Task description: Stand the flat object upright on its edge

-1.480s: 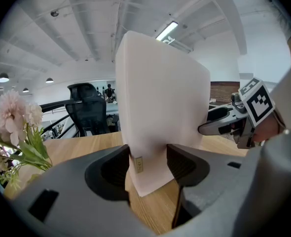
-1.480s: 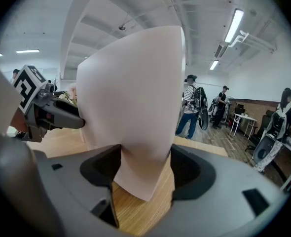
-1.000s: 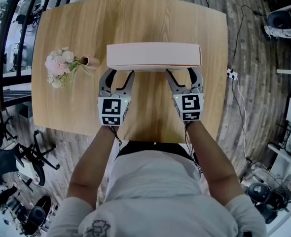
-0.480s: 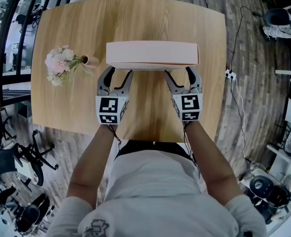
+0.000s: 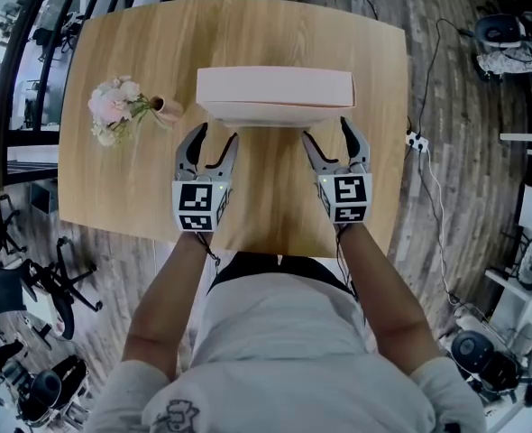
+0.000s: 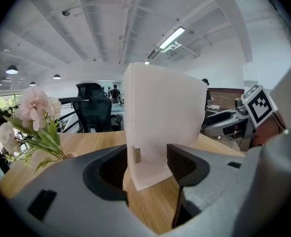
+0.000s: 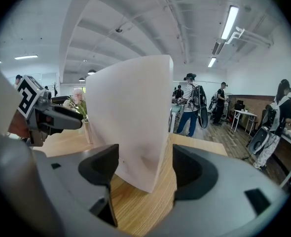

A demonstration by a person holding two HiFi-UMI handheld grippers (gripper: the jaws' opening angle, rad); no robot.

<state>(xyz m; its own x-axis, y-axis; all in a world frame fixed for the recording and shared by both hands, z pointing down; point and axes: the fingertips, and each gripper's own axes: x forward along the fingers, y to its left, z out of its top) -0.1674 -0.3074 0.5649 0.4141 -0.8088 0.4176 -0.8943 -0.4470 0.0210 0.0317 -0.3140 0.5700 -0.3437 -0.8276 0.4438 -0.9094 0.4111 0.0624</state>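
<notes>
Left gripper (image 5: 215,133) and right gripper (image 5: 327,131) gaping, right jaws just widened, pink box (image 5: 275,93) between pads, untouched; draw both straight back together, brushing nothing.

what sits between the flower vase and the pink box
Nothing; in the head view only bare wooden table separates the flower vase and the pink box.

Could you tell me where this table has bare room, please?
Free: the strip behind the pink box to the far edge of the table, and right of the box. Crowded: between the flowers and the box.
</notes>
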